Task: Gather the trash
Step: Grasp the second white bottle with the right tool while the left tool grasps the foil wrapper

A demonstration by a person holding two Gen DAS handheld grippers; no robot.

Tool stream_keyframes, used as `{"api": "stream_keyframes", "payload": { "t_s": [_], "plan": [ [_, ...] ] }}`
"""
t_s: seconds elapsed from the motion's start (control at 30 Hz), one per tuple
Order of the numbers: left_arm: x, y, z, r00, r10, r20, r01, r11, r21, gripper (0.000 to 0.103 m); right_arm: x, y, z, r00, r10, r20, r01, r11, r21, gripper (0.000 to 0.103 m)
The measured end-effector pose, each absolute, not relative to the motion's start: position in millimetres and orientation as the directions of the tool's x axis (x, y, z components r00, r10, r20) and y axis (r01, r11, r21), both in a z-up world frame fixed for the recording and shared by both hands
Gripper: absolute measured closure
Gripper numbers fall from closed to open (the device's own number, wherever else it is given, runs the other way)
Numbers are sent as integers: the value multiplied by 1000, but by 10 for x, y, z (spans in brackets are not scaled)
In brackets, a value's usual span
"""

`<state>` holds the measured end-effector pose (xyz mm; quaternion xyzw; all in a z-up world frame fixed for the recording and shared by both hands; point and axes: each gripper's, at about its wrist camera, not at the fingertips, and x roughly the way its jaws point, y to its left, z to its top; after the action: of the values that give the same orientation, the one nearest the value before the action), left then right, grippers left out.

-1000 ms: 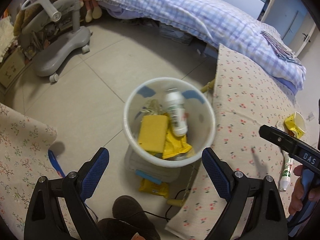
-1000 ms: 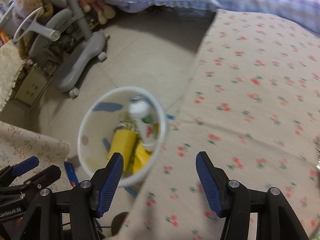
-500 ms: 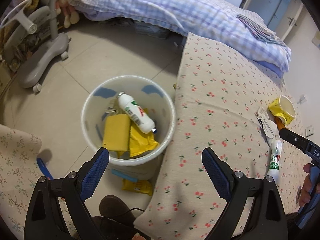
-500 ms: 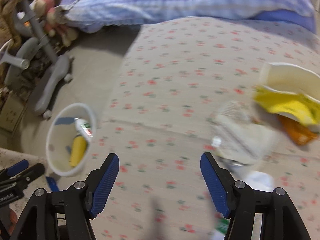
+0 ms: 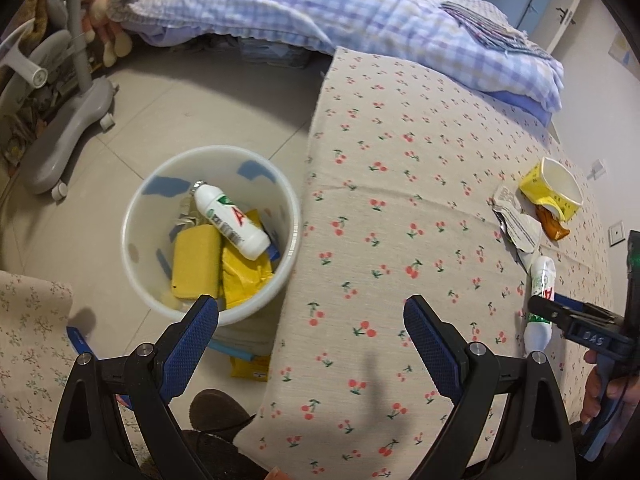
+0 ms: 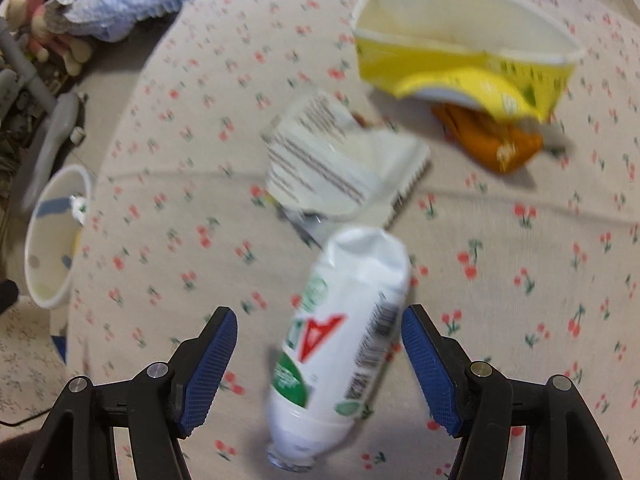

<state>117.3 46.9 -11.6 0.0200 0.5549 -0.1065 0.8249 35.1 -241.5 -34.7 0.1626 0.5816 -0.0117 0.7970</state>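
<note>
R jaws agape astride white bottle [image 6: 340, 344], no contact | L jaws agape, empty; bin [image 5: 136, 216] below

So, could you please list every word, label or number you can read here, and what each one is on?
"DAS": on the right gripper, seen from the left wrist camera.
"A": large red letter on the bottle in the bin.
Red triangular mark, perhaps the same "A": on the crushed bottle on the table; its small print and barcode are unreadable.
Printed lines on the torn wrapper: too blurred.
</note>
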Motion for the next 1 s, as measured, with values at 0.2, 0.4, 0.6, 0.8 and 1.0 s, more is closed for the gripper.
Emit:
{"api": "stream_keyframes", "payload": {
  "t_s": [0.2,0.4,0.6,0.8,1.0],
  "plan": [
    [1143,231,-125,351,-165,-922,232,969,-85,8,256,-2466,-406,313,209,-926,195,941,278,51],
    [1141,-79,-143,339,-173,-925,265,961,-83,8,108,-2726,-200,388,186,-903,211,935,284,51],
    [1135,-618,-156,319,-203,-926,325,941,-95,8,11,-3046,-103,425,143,-894,263,925,273,51],
    [1206,-1213,-241,287,-236,-928,362,924,-123,8,-51,-3361,-81,436,126,-891,308,910,279,51],
    [1325,-1695,-420,259,-247,-934,344,927,-149,8,-104,-3652,-86,442,83,-893,344,904,254,51]
  ]
}}
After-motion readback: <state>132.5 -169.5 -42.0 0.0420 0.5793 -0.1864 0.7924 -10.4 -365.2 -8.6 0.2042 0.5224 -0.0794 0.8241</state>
